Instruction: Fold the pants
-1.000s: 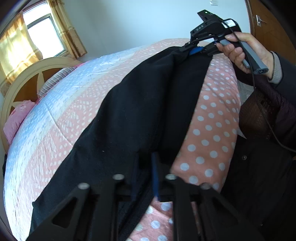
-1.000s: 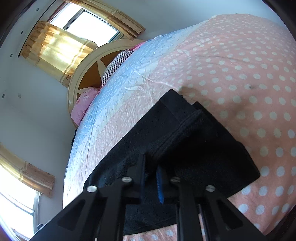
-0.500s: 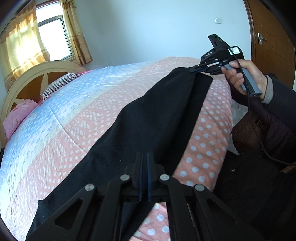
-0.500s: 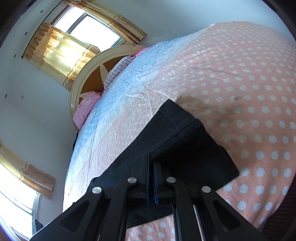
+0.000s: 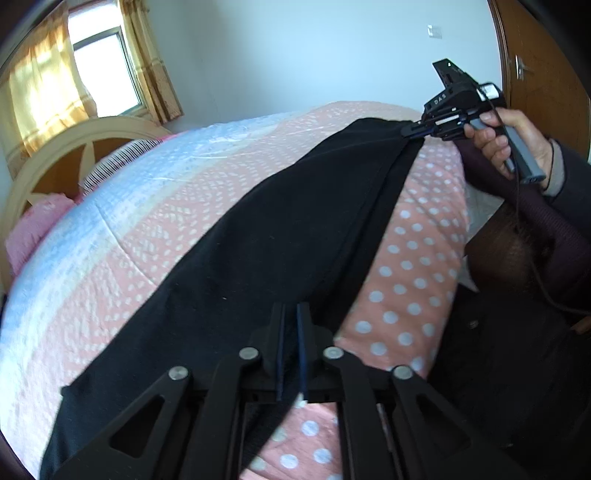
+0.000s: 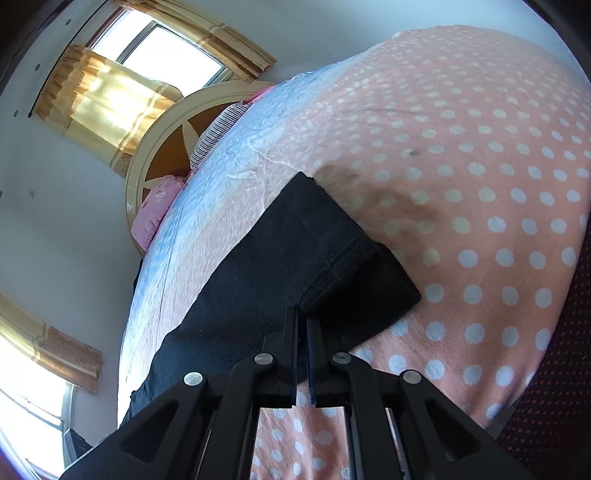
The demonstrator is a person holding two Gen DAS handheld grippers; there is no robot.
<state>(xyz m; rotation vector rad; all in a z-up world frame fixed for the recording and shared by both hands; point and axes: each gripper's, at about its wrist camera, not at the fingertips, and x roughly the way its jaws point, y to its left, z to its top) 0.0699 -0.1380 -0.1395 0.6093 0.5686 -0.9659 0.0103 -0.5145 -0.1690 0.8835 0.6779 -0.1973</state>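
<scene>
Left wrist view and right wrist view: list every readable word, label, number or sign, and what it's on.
"DAS" – white letters on the black body of the right gripper, seen in the left wrist view.
Small white mark near the top of that gripper's body: too small to read.
Wall switch plate: no legible text.
Pants, quilt, curtains: no text.
Right wrist view: nothing readable.

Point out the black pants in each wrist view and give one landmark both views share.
Left wrist view: black pants run diagonally from lower left to the right tool at upper right.
Right wrist view: pants fill the centre, ahead of the tool.
Shared landmark: round cream headboard.
</scene>
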